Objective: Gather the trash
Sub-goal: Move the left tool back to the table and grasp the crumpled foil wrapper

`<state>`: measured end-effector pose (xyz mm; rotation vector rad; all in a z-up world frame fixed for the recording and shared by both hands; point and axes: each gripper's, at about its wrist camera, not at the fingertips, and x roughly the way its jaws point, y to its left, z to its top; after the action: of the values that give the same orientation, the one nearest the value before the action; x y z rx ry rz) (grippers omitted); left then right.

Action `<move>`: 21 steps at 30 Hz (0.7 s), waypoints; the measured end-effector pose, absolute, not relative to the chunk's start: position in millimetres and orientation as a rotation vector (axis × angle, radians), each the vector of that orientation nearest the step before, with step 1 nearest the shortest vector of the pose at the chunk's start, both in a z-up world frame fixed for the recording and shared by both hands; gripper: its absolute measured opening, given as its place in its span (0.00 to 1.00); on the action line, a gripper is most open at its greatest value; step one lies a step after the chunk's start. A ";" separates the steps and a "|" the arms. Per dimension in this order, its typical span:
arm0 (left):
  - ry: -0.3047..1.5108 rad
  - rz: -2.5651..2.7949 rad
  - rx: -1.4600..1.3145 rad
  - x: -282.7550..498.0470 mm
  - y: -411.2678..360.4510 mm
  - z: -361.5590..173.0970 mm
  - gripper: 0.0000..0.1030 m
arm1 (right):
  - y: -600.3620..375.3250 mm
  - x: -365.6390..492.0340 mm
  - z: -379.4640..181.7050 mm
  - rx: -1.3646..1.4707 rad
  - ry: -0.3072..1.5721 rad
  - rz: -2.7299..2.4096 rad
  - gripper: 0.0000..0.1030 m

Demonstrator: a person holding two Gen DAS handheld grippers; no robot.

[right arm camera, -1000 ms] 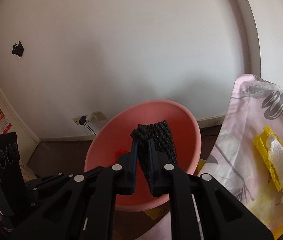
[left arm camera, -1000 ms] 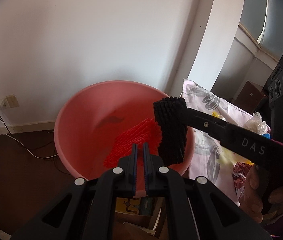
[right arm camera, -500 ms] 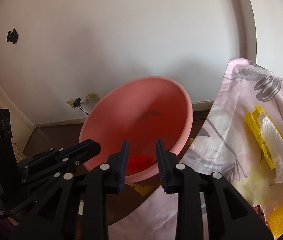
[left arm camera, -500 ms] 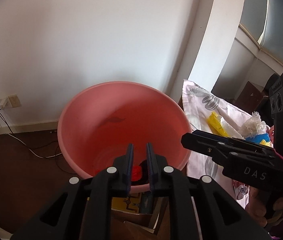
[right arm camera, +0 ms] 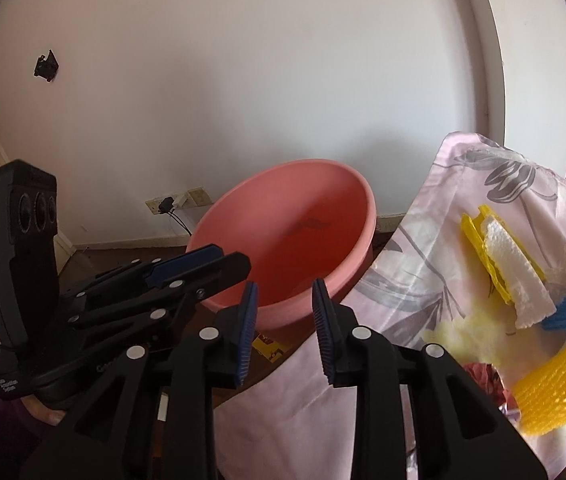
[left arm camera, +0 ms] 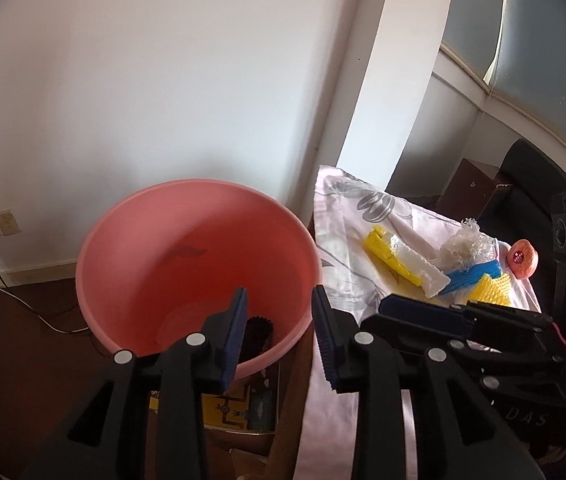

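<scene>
Two grippers, left gripper (left arm camera: 279, 300) just widened, right gripper (right arm camera: 285, 294), both parted, empty | floral cloth (right arm camera: 435, 264) beside pink basin (left arm camera: 283, 216) | white wall (left arm camera: 163, 80)

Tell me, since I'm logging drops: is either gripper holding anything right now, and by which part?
Nothing is held. The left gripper and right gripper have just been opening, with nothing between their jaws; a black foam net lies in the pink plastic basin.

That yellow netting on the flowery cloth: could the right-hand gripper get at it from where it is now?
Probably yes. The right gripper is open and holds nothing, and the yellow netting lies uncovered on the floral cloth just to its side, with nothing between them.
</scene>
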<state>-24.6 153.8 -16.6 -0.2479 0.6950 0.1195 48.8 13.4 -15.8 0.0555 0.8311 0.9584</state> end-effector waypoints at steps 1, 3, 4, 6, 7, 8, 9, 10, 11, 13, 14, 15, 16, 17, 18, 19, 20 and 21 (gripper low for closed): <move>0.695 0.113 -0.248 -22.9 151.0 -16.2 0.31 | 9.4 45.7 -16.2 0.049 0.833 0.958 0.28; 0.696 0.096 -0.244 -21.1 144.7 -15.3 0.31 | 1.3 42.1 -17.5 0.047 0.842 0.951 0.28; 0.695 0.088 -0.240 -20.2 141.2 -14.7 0.31 | -3.3 39.2 -17.9 0.051 0.847 0.948 0.28; 0.694 0.072 -0.233 -18.5 133.7 -13.5 0.31 | -12.2 34.0 -19.1 0.052 0.850 0.940 0.28; 0.693 0.064 -0.231 -17.7 130.0 -13.0 0.31 | -16.9 31.3 -19.2 0.047 0.845 0.932 0.28; 0.693 0.055 -0.229 -16.8 126.2 -12.7 0.31 | -21.8 29.2 -18.6 0.040 0.836 0.920 0.28; 0.694 0.048 -0.226 -15.1 123.1 -12.7 0.31 | -26.7 27.0 -17.9 0.037 0.826 0.910 0.28; 0.695 0.041 -0.223 -14.0 119.2 -12.6 0.31 | -32.5 24.7 -16.7 0.038 0.816 0.898 0.28; 0.696 0.034 -0.221 -13.3 116.3 -12.8 0.31 | -37.9 22.9 -14.7 0.044 0.807 0.888 0.28; 0.698 0.019 -0.218 -11.1 107.8 -13.2 0.31 | -50.3 21.5 -12.9 0.071 0.798 0.871 0.28; 0.700 0.011 -0.215 -10.3 103.7 -13.5 0.31 | -56.8 21.6 -13.4 0.091 0.800 0.871 0.28; 0.702 0.002 -0.212 -9.4 100.4 -14.2 0.31 | -62.2 21.7 -13.8 0.109 0.801 0.872 0.28; 0.705 -0.007 -0.207 -8.0 96.3 -15.3 0.31 | -67.3 21.2 -13.7 0.120 0.798 0.863 0.28; 0.708 -0.016 -0.203 -7.5 92.7 -16.1 0.31 | -72.0 20.2 -13.2 0.124 0.795 0.847 0.28; 0.713 -0.026 -0.197 -6.8 88.4 -17.0 0.31 | -75.3 18.1 -11.8 0.125 0.793 0.828 0.28; 0.717 -0.036 -0.192 -6.3 85.0 -17.9 0.31 | -79.2 16.0 -11.5 0.124 0.791 0.805 0.28; 0.723 -0.046 -0.187 -5.6 81.2 -19.0 0.32 | -82.4 15.6 -11.3 0.122 0.790 0.778 0.30; 0.728 -0.055 -0.182 -5.2 78.0 -20.0 0.35 | -86.5 15.1 -10.9 0.115 0.790 0.738 0.33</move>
<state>-5.2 78.0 -20.0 -0.1822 0.7284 -0.0555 15.1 -86.5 -10.8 0.1150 0.7898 0.7383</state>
